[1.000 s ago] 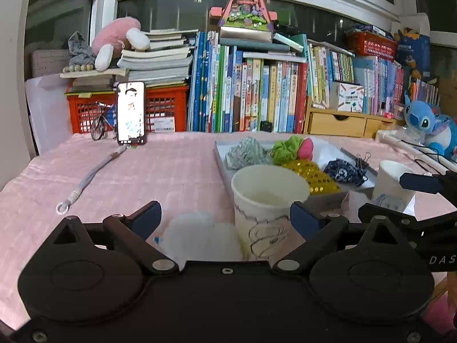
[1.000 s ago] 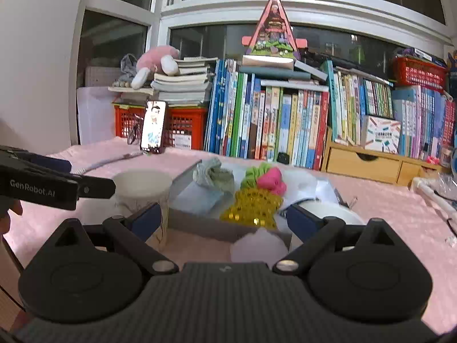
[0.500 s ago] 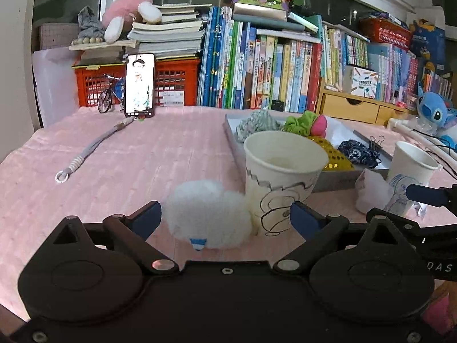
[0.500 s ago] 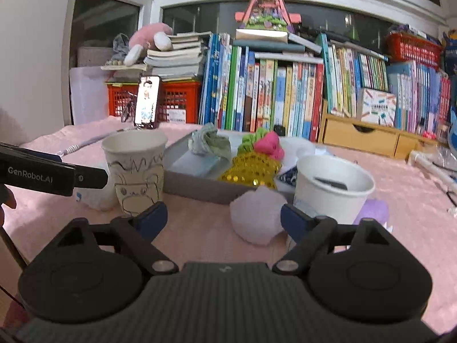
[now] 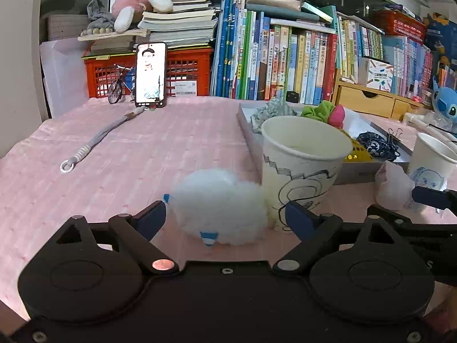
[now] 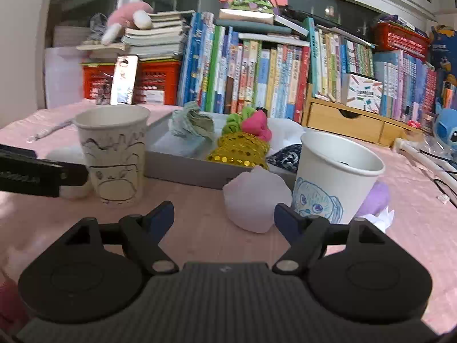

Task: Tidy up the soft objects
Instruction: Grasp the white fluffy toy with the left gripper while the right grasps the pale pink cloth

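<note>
White fluffy ball [image 5: 220, 205] lies between the spread fingers of the left hand-held gripper [image 5: 225, 218], ungrasped. Pale pink puff [image 6: 255, 198] sits likewise within the open right hand-held gripper [image 6: 224, 217]. Both cups appear unfilled; sorting barely begun.

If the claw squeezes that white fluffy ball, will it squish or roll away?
The white fluffy ball looks like soft fuzz, so it probably squishes. It seems light and should lift easily. It rests against the paper cup, between the open left claw fingers, so rolling off seems unlikely.
</note>
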A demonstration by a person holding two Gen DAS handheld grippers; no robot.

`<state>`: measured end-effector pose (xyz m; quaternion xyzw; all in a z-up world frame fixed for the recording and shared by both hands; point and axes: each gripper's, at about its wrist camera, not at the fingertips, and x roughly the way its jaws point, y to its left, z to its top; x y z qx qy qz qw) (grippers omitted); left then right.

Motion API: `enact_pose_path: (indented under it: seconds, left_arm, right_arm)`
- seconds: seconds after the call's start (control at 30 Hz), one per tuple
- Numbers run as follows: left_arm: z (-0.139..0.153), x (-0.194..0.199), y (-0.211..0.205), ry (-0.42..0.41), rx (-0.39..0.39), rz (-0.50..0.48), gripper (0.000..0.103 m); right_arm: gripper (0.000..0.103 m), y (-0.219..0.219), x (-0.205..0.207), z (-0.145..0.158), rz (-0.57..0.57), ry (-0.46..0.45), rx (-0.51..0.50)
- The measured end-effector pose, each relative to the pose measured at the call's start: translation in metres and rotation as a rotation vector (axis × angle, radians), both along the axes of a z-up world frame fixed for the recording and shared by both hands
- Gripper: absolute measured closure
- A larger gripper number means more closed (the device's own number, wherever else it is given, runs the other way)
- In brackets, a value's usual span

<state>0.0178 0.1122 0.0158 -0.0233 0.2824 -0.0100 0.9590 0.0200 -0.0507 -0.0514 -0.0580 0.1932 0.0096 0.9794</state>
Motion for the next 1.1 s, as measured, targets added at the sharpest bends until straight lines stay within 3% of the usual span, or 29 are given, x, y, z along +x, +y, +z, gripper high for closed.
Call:
enact_pose_path:
  seconds: [0.3,0.57,1.1]
  left_arm:
    - [-0.007,0.003,0.007,0.03,-0.036,0.005,0.034]
    - [-0.011,0.008,0.008,0.047,-0.051,0.004,0.037]
    - [-0.012,0.011,0.008,0.048,-0.063,0.003,0.038]
  right_arm:
    - [0.018,0.007,0.014,-0.005,-0.042,0.034,-0.045]
    - [0.018,0.007,0.024,-0.006,-0.056,0.058,-0.047]
    - [0.042,0.003,0.033,-0.003,-0.052,0.067,-0.044]
